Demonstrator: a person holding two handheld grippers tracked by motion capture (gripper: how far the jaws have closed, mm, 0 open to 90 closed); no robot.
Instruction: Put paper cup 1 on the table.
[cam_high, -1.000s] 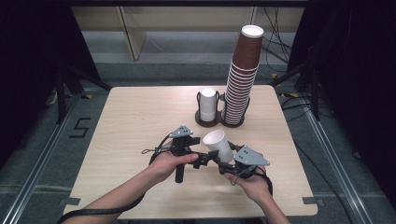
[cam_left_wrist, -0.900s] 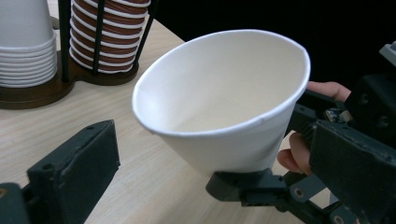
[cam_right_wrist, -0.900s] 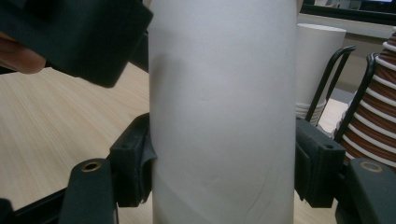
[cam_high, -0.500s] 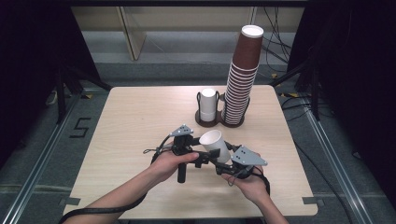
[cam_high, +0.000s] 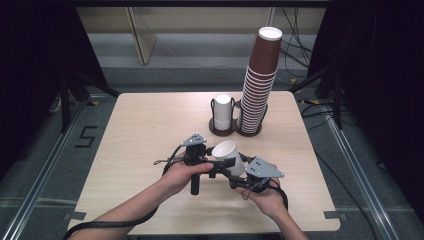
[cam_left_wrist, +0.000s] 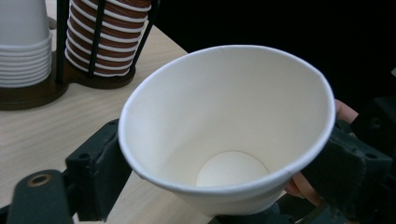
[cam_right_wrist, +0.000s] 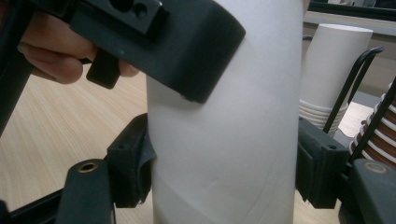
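While the table (cam_high: 150, 125) carries the tall brown cup stack (cam_high: 260, 80) and the short white stack (cam_high: 223, 112) in their holder well beyond the hands, the white paper cup (cam_high: 229, 155) hangs above the near edge, between both grippers. Its long axis tilts, mouth toward the left gripper (cam_high: 212, 167), which has just been closing around its rim end. The right gripper (cam_high: 235, 175) clamps its lower wall. It looks plain, unmarked, slightly squeezed.

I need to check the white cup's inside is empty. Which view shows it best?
The left gripper view: it looks straight into the white cup, down to its bare bottom. The high view shows the cup small and tilted; the right gripper view shows its outer wall.
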